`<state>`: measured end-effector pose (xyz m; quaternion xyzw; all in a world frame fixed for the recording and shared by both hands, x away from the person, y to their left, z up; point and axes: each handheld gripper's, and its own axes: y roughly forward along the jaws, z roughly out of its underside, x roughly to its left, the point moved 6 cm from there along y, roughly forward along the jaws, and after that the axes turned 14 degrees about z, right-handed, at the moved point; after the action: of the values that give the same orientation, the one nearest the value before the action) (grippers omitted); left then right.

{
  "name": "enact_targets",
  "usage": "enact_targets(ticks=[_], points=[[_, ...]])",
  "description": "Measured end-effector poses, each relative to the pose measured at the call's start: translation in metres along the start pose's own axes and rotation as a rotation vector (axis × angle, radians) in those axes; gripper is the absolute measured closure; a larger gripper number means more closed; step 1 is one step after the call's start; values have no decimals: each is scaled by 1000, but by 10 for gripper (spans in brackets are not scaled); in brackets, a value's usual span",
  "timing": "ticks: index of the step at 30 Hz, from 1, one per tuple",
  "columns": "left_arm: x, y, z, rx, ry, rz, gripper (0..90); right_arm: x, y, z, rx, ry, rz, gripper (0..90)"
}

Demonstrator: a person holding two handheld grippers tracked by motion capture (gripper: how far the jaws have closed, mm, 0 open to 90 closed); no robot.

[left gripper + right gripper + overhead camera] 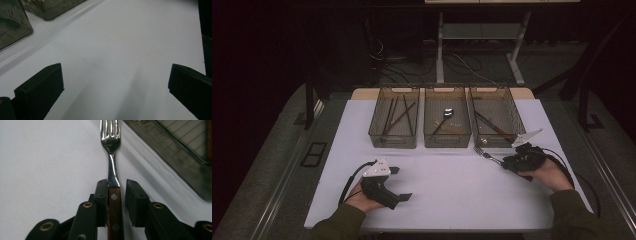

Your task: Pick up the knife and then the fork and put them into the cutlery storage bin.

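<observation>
A fork (484,152) with a wooden handle lies on the white table (447,195), just in front of the right-hand bin (498,141). In the right gripper view the fork (110,142) points away from me and its handle sits between the jaws of my right gripper (117,185). The left pad rests against the handle, while a gap shows between the handle and the right pad, so the jaws stand slightly open. My left gripper (401,183) rests on the table at the front left, wide open, with bare table between its jaws (116,72).
Three translucent bins stand in a row at the back of the table: the left bin (393,141) holds chopsticks, the middle bin (447,142) holds a spoon, and the right one holds a wooden-handled utensil. Dark floor and a table frame lie beyond.
</observation>
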<state>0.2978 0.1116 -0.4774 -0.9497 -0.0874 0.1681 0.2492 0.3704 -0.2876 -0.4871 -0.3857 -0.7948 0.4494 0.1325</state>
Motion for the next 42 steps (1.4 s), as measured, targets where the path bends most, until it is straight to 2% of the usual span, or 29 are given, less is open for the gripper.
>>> enact_targets(ticks=[2, 5, 7, 16, 25, 42], points=[[0, 0, 0, 0, -1, -1, 0, 3, 1, 0, -12, -18, -8, 726], [0, 1, 0, 0, -1, -2, 0, 4, 1, 0, -17, -45, 8, 743], [0, 1, 0, 2, -1, -4, 0, 4, 1, 1, -23, -47, 4, 770], [0, 1, 0, -2, 0, -1, 0, 3, 0, 2, -56, -85, -12, 775], [0, 1, 0, -1, 0, 0, 0, 3, -5, 3, -65, -67, -52, 775], [0, 1, 0, -3, -1, -1, 0, -2, -32, -5, -166, -16, -70, 776]])
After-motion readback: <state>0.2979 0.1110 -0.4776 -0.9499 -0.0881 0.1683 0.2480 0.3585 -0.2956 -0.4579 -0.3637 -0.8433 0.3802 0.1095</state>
